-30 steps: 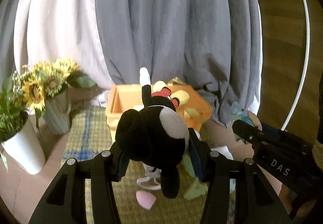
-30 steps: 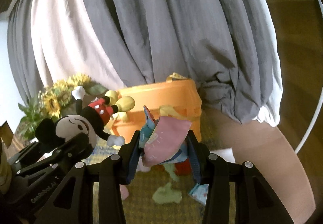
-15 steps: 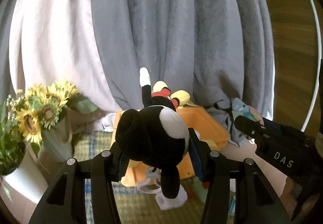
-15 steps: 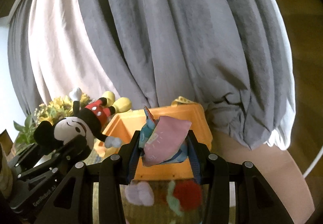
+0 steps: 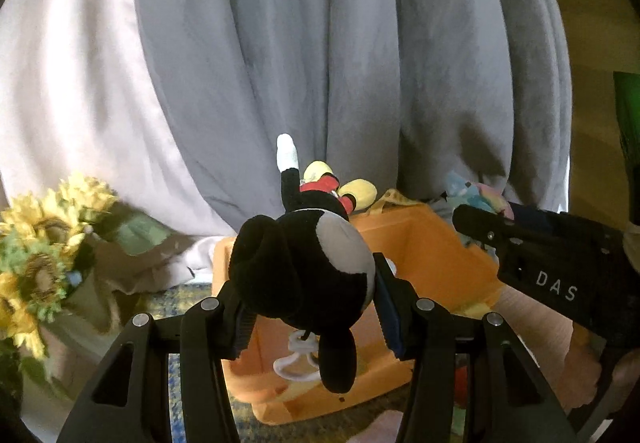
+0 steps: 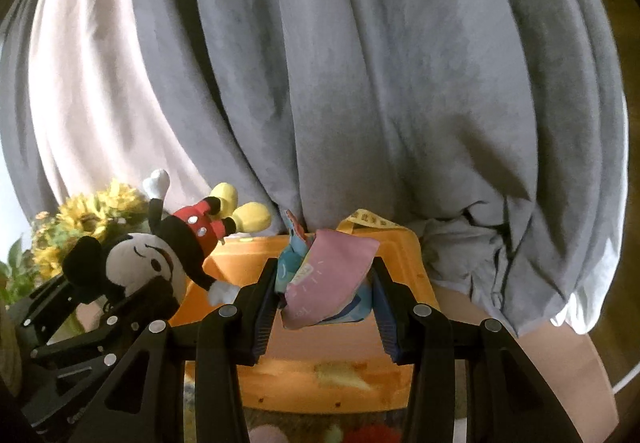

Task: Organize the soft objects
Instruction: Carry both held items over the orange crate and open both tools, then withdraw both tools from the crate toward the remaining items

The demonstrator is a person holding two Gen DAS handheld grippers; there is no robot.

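My left gripper [image 5: 310,317] is shut on the head of a black, white and red mouse plush [image 5: 308,271], held over the open orange box [image 5: 440,243]. The plush's legs point away toward the curtain. My right gripper [image 6: 324,313] is shut on a folded pink and blue soft cloth book [image 6: 326,279], just in front of the orange box [image 6: 328,371]. The mouse plush [image 6: 160,251] and left gripper [image 6: 132,299] show at the left of the right wrist view. In the left wrist view the right gripper [image 5: 464,217] reaches in from the right, with the cloth book [image 5: 480,195] at its tip.
Grey and white curtains [image 5: 320,63] hang close behind the box. A vase of sunflowers [image 5: 40,243] stands left of it. Small soft toys, red [image 6: 368,435] and pink [image 6: 266,435], lie on the woven mat in front of the box.
Both grippers have carried their loads forward toward the orange box, which now looms larger and lower in both views. The toys on the mat have slid under the frame edge. Both grips are unchanged.
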